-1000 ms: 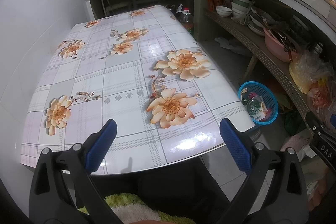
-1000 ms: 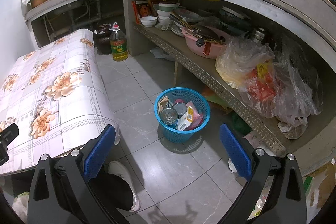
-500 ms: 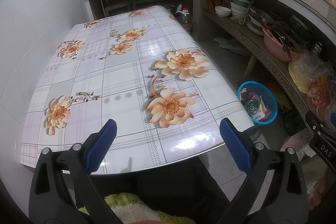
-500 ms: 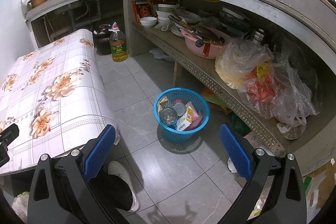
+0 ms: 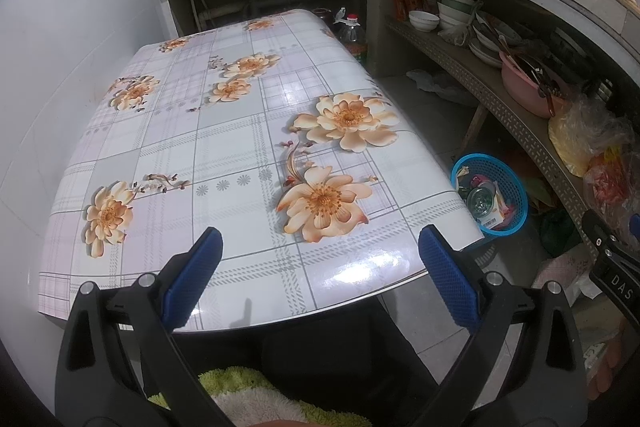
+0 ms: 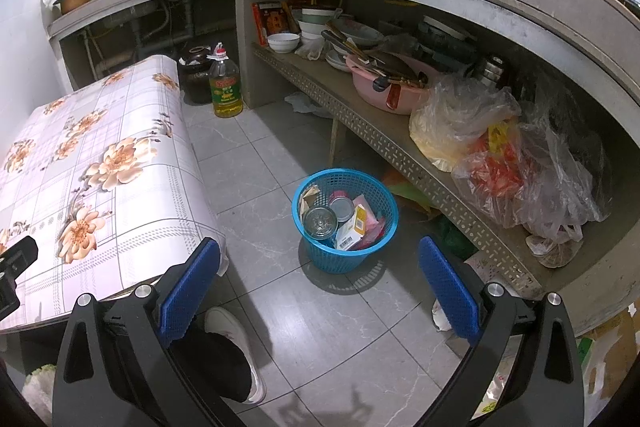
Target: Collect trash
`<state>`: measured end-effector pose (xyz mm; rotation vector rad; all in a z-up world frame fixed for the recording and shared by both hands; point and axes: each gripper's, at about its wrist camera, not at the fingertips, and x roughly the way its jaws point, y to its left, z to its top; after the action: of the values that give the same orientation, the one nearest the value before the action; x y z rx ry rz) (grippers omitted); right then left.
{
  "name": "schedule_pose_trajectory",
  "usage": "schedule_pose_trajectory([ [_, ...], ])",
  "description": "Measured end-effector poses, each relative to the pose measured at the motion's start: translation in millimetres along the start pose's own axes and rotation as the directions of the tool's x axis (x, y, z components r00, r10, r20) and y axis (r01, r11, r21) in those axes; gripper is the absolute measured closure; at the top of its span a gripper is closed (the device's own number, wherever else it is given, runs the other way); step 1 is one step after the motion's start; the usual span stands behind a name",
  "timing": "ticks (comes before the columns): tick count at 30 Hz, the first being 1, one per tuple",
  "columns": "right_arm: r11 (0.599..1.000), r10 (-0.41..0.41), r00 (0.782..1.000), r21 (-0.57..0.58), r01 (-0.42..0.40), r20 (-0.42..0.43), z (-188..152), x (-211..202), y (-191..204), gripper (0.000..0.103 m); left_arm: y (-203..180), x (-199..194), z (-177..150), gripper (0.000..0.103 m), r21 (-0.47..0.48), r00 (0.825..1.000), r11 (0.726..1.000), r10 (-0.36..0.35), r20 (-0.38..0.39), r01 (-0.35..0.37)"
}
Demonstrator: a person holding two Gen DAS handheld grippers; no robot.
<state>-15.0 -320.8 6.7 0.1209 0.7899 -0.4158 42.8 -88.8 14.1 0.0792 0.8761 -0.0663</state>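
Observation:
A blue mesh basket [image 6: 345, 223] stands on the grey tiled floor and holds trash: a round metal can [image 6: 319, 222], a small carton [image 6: 352, 233] and pink wrappers. It also shows in the left wrist view [image 5: 490, 201], right of the table. My right gripper [image 6: 320, 287] is open and empty, above the floor in front of the basket. My left gripper [image 5: 320, 279] is open and empty, over the near edge of the floral-cloth table [image 5: 224, 155], which bears nothing.
A low shelf [image 6: 360, 115] along the right carries bowls, a pink basin [image 6: 388, 87] and plastic bags [image 6: 504, 155]. An oil bottle [image 6: 226, 87] and a dark jar stand on the floor by the table's far end. The person's shoe [image 6: 234, 339] is below the right gripper.

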Motion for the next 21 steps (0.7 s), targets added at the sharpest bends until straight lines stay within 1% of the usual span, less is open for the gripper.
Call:
schedule_pose_trajectory([
  [21,1.000,0.000,1.000,-0.006,0.000,0.003,1.8,-0.7,-0.3,0.007,0.3,0.6,-0.8,0.009,0.001,1.000,1.000,-0.002,-0.004,0.002],
])
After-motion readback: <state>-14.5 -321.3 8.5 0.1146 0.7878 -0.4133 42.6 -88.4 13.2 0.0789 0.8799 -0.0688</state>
